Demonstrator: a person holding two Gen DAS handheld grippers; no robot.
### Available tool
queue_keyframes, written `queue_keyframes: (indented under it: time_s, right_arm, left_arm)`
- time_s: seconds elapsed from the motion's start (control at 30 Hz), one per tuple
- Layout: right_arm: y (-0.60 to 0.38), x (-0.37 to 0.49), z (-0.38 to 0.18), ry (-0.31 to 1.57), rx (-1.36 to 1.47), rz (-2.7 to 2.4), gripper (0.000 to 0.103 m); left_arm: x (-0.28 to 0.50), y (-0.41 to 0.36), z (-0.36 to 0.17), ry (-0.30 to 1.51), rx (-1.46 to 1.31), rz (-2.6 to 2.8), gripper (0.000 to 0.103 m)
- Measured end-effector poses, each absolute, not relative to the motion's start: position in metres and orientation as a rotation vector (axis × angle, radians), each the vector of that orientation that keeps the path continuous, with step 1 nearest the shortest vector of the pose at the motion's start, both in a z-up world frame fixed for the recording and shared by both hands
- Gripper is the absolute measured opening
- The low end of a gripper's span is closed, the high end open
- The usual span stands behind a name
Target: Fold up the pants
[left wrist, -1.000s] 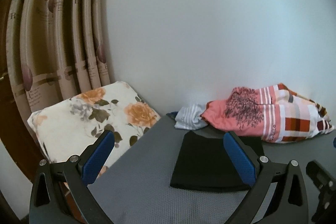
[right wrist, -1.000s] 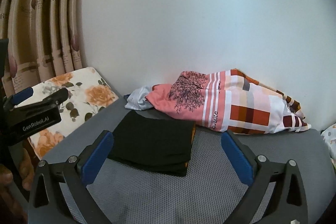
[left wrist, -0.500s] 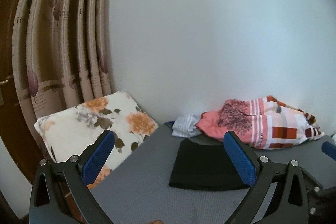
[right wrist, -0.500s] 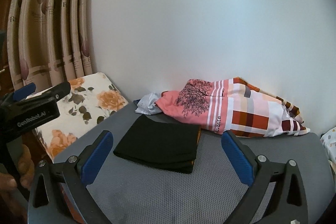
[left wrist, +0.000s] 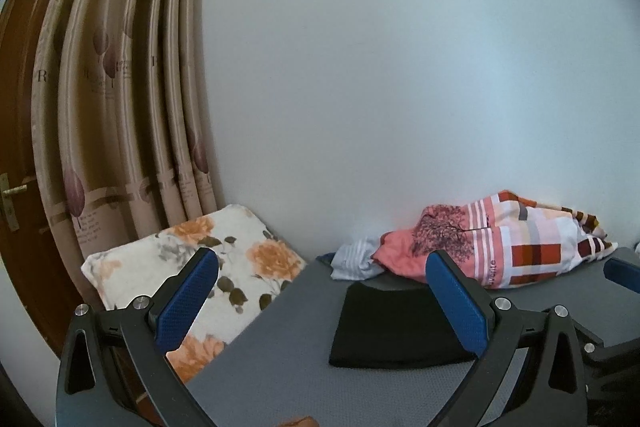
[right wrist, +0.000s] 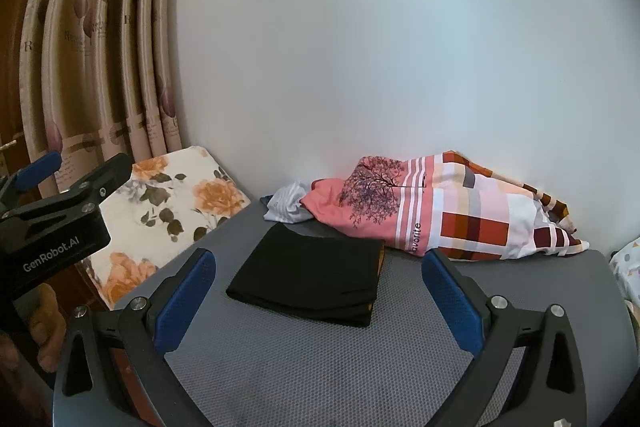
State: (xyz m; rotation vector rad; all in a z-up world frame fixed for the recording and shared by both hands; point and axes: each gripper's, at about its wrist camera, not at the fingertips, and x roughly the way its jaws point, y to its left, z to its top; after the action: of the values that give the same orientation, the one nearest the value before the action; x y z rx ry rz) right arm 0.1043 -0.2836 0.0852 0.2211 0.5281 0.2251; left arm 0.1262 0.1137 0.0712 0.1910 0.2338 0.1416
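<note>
A grey mesh-textured surface [right wrist: 320,367] fills the lower part of both views, running back to a plain white wall [right wrist: 400,47]. The folded black pants [right wrist: 312,277] lie flat on this surface and serve as the landmark. Left of the pants, a white cushion [right wrist: 172,203] printed with orange flowers leans at the surface's edge; behind the cushion hang beige curtains [right wrist: 92,39] with purple leaf motifs and lettering too small to read beyond a large "R". Further left of the pants, in the left wrist view, stands a brown wooden door [left wrist: 20,147] with a brass handle. Behind the pants, against the wall, lies a pink, white and red checked cloth [right wrist: 448,211] with a tree print and the word "favorite", and a pale striped cloth [right wrist: 286,205] touches its left end.

The pants form a compact rectangle; their long axis runs roughly left to right in the right wrist view, the stacked layers showing at the right end with an orange edge there.

The left gripper [left wrist: 320,301] hovers in front of the pants, blue pads spread wide, holding nothing; its body reads "GenRobot.AI" in the right wrist view. The right gripper [right wrist: 316,297] is likewise wide apart and empty, in front of the pants
</note>
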Motion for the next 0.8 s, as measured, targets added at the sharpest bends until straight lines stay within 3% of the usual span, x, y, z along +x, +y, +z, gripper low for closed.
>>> queue_keyframes:
  time_s: [0.8]
  right_arm:
    - [-0.2846, 0.0965, 0.0901, 0.549, 0.213, 0.247, 0.103]
  left_arm:
    - [0.119, 0.1111, 0.0682, 0.282, 0.187, 0.128, 0.103]
